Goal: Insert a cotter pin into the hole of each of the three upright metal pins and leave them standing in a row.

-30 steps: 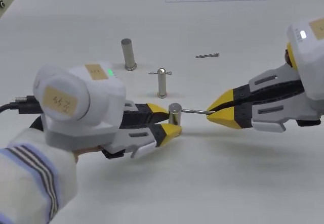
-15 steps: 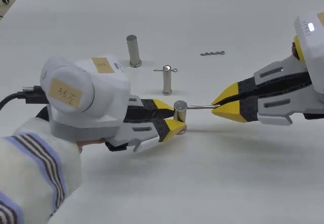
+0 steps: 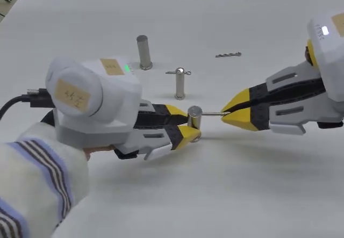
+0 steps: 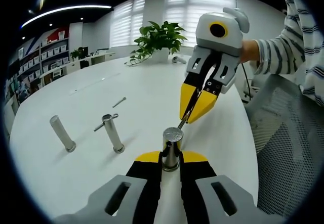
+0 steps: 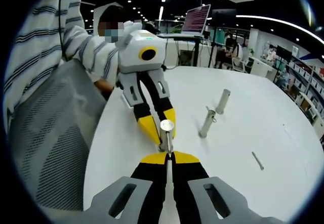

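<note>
White desk (image 3: 242, 195): left hand-held gripper (image 3: 187, 124) clamps the nearest metal pin (image 3: 194, 117) upright; right hand-held gripper (image 3: 228, 114) pinches a cotter pin (image 3: 210, 114) at its head. Misaimed pushing could bend it.

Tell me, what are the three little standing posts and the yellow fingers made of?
Standing posts: metal, probably steel, because they are silver-grey with a soft shine. Yellow fingers: likely hard plastic, because the colour is flat and matte with no gleam.

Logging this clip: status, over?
Left claw clamps nearest upright steel pin. Right claw holds thin wire cotter pin at its head. Nothing blocking.
</note>
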